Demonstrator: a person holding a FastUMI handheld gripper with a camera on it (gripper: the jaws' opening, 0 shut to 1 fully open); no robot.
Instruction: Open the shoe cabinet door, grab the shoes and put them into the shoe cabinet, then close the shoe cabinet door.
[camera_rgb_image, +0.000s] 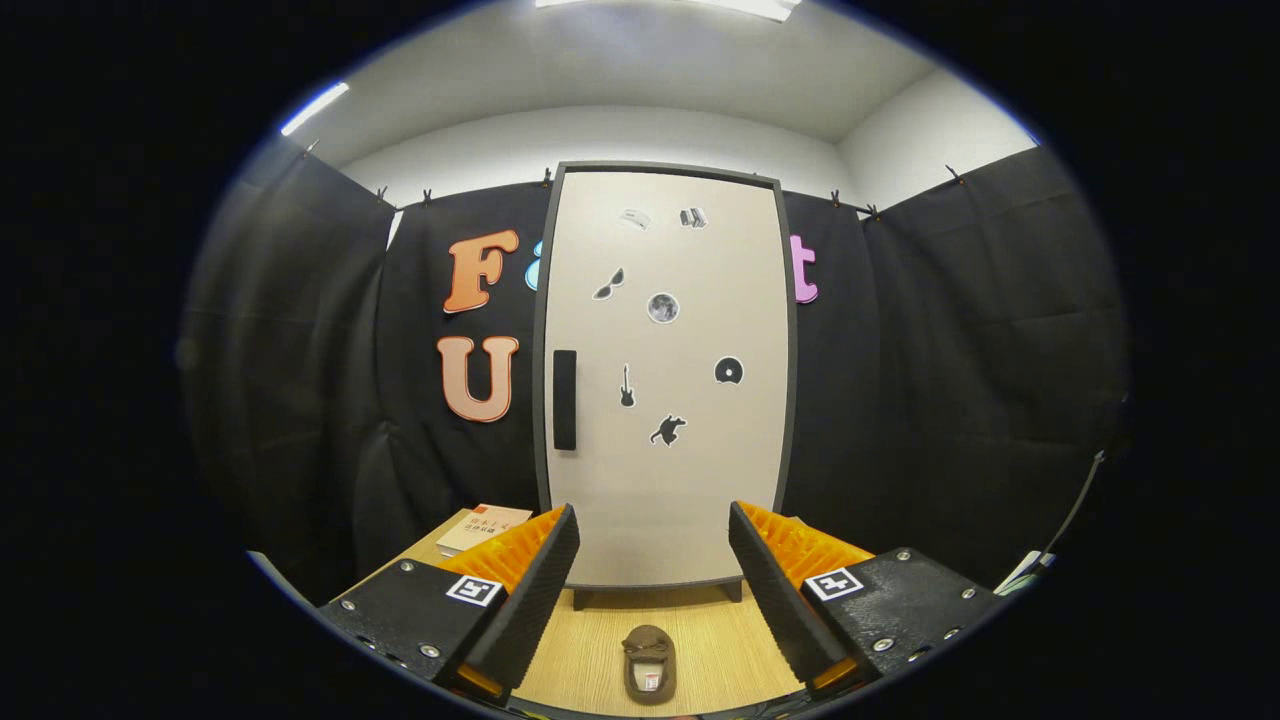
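At near end of desk (600, 625): hand-held gripper (652, 575) spread wide, jaws well apart, nothing pinched, nothing touched. Fingers (530, 590) angled forward toward cabinet, wooden surface showing in the gap.

Between the fingers, low and close: one brown shoe (650, 662), flat on desk, long axis running toward cabinet. Clear of both fingers, roughly centred in the gap. Which end is toe, cannot tell.

Beyond the fingertips, straight ahead: shoe cabinet (665, 380), upright on short dark feet at far side of desk. Shoe cabinet door (690, 470) shut, pale panel in dark frame, flush all round. Dark vertical handle (565, 400) on door's left edge, about mid-height, well apart from gripper. Small stickers (663, 307) scattered over door face: sunglasses, round moon-like disc, guitar, record, a dark figure, two more near top too small to make out.

Left of cabinet, behind left finger: book (485, 527) lying flat on desk, partly hidden by finger.

Behind all: black cloth booth wall (950, 380), pegged along top, white room wall and ceiling light above.
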